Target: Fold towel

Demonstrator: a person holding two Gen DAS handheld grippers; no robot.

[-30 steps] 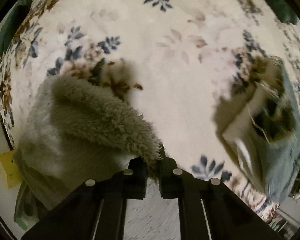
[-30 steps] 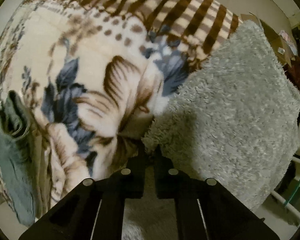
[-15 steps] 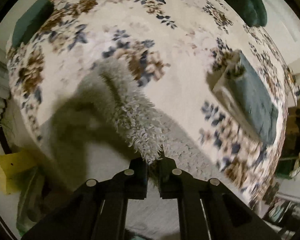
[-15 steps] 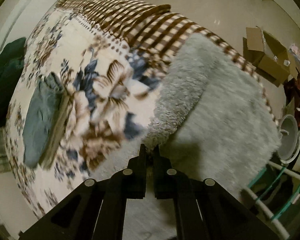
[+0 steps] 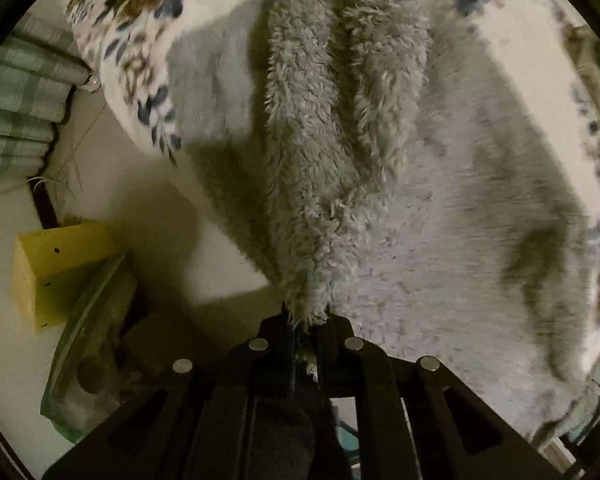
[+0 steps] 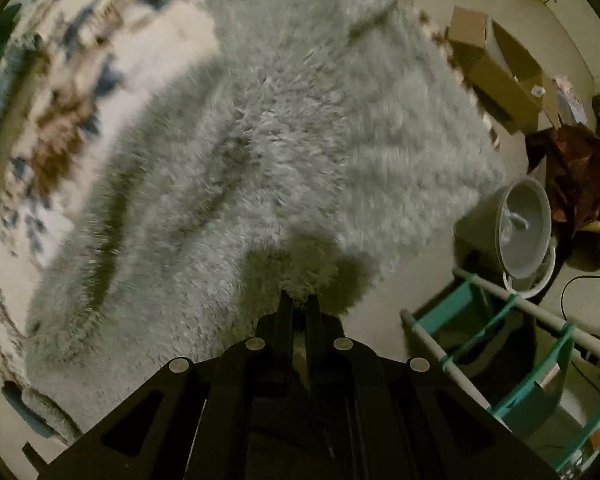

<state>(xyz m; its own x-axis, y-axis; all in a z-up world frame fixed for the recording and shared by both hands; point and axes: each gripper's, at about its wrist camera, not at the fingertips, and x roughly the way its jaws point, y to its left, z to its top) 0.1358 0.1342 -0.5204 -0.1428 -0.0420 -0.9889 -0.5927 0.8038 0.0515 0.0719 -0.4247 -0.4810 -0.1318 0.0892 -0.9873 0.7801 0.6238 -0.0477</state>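
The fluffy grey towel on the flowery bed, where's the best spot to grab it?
By its corners, coming from above. The fluffy grey towel is floppy, so pinching a corner lets the rest hang and fold over. The left gripper and right gripper each already pinch an edge tuft this way over the flowery blanket.

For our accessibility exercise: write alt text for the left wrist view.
The left gripper is shut on a corner of a fluffy grey towel, which drapes over a floral blanket. A yellow box sits on the floor at the left.
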